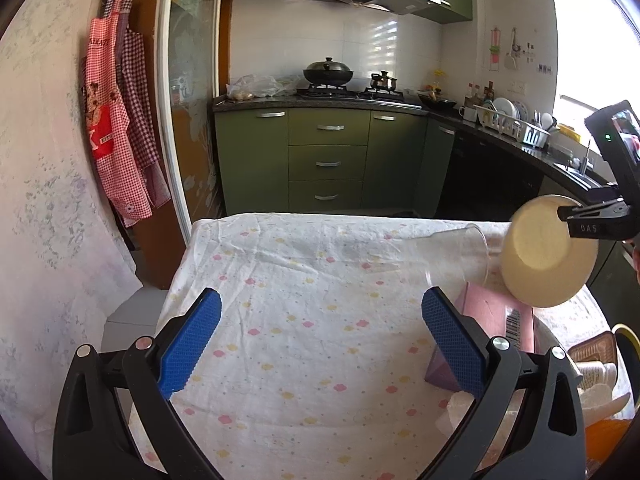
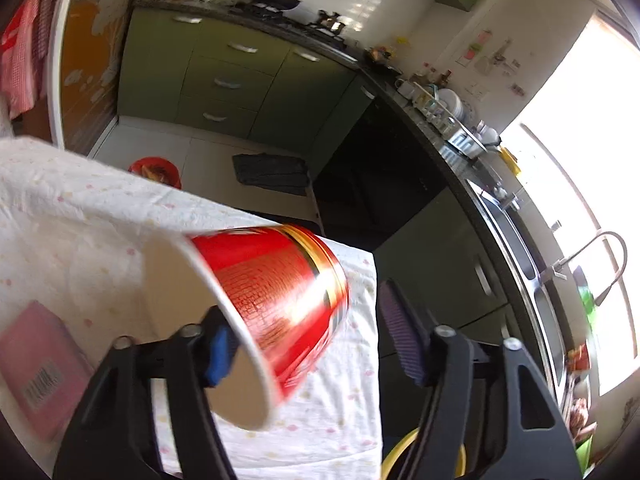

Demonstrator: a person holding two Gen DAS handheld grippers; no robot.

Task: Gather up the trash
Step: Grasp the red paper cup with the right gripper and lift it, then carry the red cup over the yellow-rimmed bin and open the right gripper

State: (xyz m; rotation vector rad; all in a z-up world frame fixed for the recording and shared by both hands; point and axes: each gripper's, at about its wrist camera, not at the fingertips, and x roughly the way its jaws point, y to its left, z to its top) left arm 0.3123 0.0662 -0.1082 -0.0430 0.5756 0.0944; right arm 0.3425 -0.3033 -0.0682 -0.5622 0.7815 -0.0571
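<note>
My left gripper (image 1: 320, 328) is open and empty, low over the floral tablecloth (image 1: 304, 280). In the right wrist view a red paper cup (image 2: 276, 296) with a white inside hangs tilted in the air between my right gripper's (image 2: 308, 332) widely spread fingers, blurred; only the left blue pad (image 2: 218, 354) is near its rim. From the left wrist view the same cup (image 1: 548, 252) shows its pale bottom beside the right gripper's black finger (image 1: 592, 216), above the table's right side. A clear plastic cup (image 1: 456, 256) lies on its side on the cloth. A pink box (image 1: 500, 320) lies beside it.
A yellow-rimmed bin (image 2: 420, 456) sits below the table's right edge. A basket with packets (image 1: 596, 364) is at the right. A red bucket (image 2: 156, 170) and a dark mat (image 2: 272, 172) are on the kitchen floor. Green cabinets (image 1: 328, 160) stand beyond the table.
</note>
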